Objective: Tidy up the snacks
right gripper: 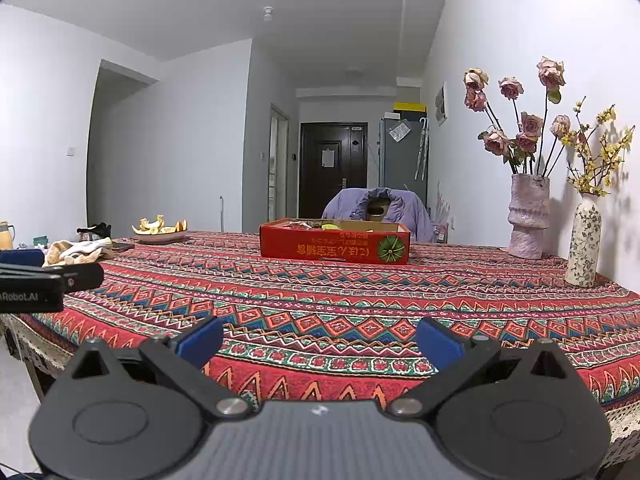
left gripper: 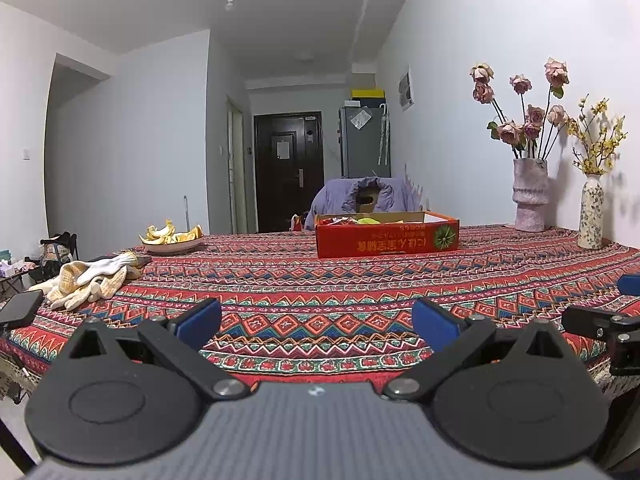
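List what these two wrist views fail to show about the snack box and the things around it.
- Contents of the red box: both views look low across the table; its front wall hides all but a few wrapper tops.
- Box lettering: upside down and too small to read.
- Phone: cut off by the left wrist view's left edge.
- Right gripper: only a sliver shows at the left wrist view's right edge.
- Plate contents: yellow-orange pieces, too small to identify.

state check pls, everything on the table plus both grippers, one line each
left gripper: open, empty, above the near table edge
right gripper: open, empty, above the near table edge
red cardboard box: open-topped, upright, some contents inside, at the far side
plate: holds peels
gloves: lying crumpled on the cloth
pink vase: upright, holds wilted roses
floral vase: upright, holds yellow sprigs
phone: flat, screen dark
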`<state>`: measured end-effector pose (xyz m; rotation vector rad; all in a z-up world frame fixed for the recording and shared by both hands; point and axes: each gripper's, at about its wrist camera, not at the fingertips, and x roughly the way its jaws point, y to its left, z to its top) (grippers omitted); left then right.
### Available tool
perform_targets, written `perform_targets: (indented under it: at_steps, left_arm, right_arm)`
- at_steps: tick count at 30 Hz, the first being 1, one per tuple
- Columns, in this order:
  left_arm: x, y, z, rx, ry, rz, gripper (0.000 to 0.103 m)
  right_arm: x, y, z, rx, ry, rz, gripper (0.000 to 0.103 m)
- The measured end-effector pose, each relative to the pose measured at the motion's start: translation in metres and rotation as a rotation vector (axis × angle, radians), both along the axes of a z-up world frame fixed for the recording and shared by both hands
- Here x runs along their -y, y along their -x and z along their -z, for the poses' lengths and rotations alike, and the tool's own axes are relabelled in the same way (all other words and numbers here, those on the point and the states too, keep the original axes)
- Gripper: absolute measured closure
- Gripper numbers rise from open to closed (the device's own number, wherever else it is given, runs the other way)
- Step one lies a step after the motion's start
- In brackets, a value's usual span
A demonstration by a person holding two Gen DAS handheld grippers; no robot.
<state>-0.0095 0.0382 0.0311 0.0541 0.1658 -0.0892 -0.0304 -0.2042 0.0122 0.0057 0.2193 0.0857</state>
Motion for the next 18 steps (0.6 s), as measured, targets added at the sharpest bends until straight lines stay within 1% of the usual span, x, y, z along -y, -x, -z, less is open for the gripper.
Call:
perform_targets:
  at_steps: [11, 18]
  left_arm:
    - [0.0006, -0.0003, -0.0005, 0.005, -0.011, -0.009, 0.000]
    - [0.0004, -0.0017, -0.0007, -0.002, -0.002, -0.002, 0.000]
  right_arm:
    - [0.0009, 0.0005, -0.0001, 0.002, 0.001, 0.004, 0.000]
    - [-0.0002, -0.0005, -0.0008, 0.004, 0.005, 0.005, 0.000]
